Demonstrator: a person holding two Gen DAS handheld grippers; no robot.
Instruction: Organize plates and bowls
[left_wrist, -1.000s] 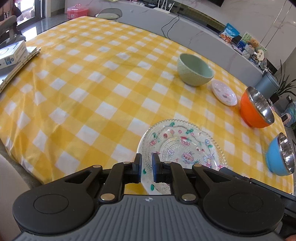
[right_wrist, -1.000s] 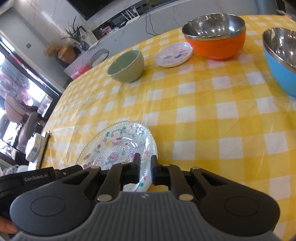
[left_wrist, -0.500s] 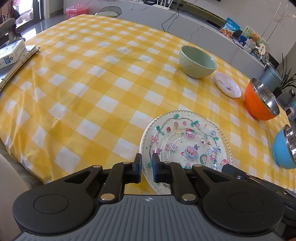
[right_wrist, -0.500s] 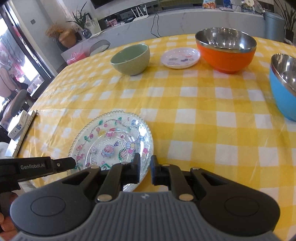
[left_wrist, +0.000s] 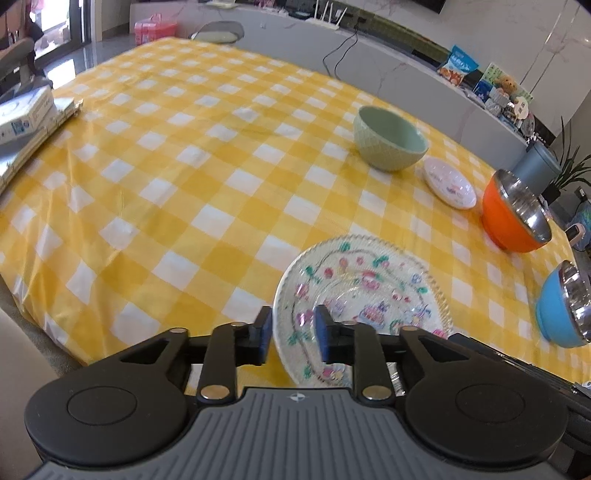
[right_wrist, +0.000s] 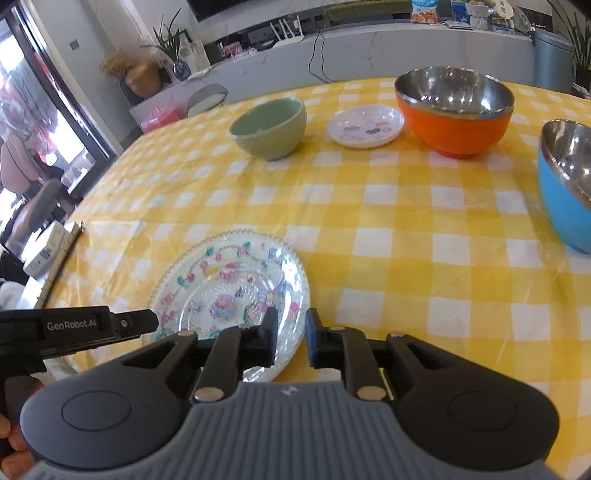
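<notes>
So both grippers had just been opening up. The left gripper (left_wrist: 293, 334) had its jaws parted either side of the glass plate's (left_wrist: 364, 291) near rim, not pinching it. The right gripper (right_wrist: 291, 338) gaped slightly at the plate's other edge. Farther ahead sat the green bowl (right_wrist: 269, 127), small saucer (right_wrist: 365, 125), orange bowl (right_wrist: 454, 110) and blue bowl (right_wrist: 567, 181).

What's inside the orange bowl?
The orange bowl looks empty: only its shiny metal lining with reflections shows. The near rim hides the near inside wall, so that small part can't be checked.
</notes>
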